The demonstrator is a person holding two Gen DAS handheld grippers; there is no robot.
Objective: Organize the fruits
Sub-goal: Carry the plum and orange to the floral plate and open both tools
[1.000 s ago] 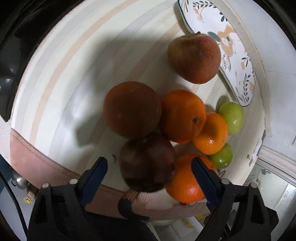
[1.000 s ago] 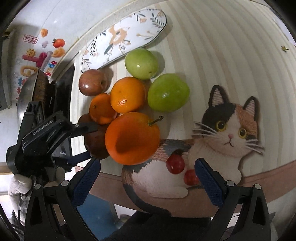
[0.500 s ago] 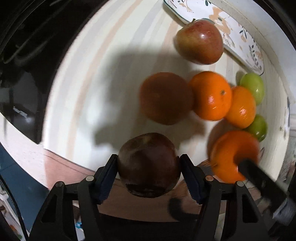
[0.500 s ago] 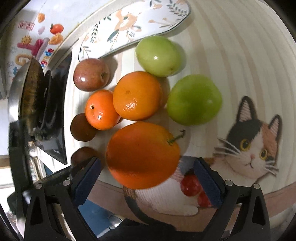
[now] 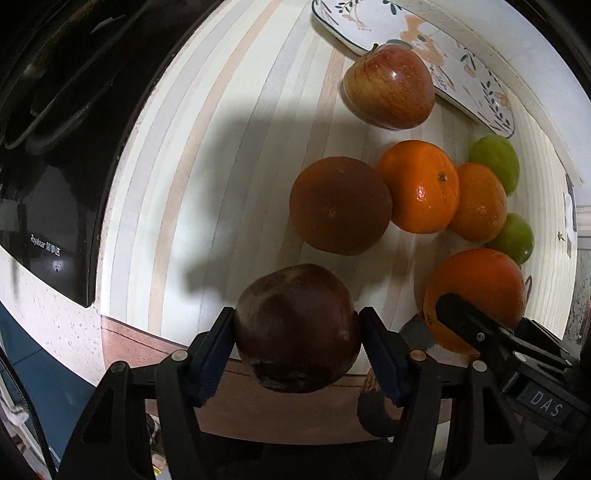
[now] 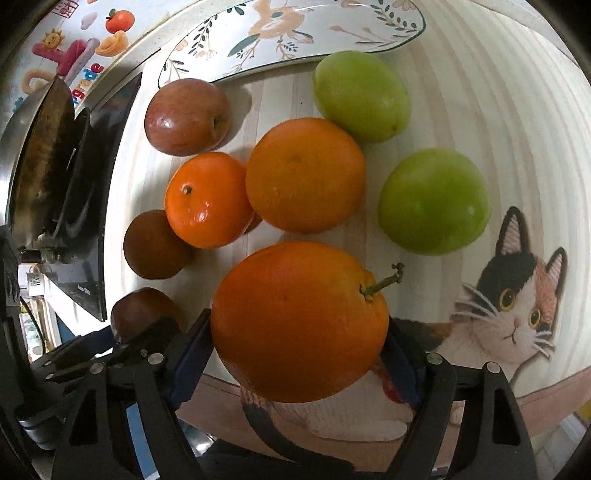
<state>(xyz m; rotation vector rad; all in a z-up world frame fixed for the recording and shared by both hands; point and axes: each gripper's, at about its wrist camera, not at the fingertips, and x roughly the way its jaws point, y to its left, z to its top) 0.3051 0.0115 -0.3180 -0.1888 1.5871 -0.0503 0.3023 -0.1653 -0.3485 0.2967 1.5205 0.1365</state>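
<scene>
On striped mat [image 5: 229, 155]: left gripper [image 5: 297, 332] still pinching dark apple [image 5: 297, 328]; right gripper [image 6: 299, 332] fingers, spread before, now pinch stemmed orange [image 6: 299, 321].

The mat [image 6: 480, 110] is cream with pale grey and tan stripes, a brownish band along its near edge, and a black, white and orange cat [image 6: 509, 295]. The plate [image 6: 295, 33] is white with orange flowers and dark green leaves. Two green fruits [image 6: 434, 201], bright orange oranges [image 6: 304, 173] and a red-yellow apple [image 5: 389, 86] lie far; a dark red apple [image 5: 297, 328] is near.
</scene>
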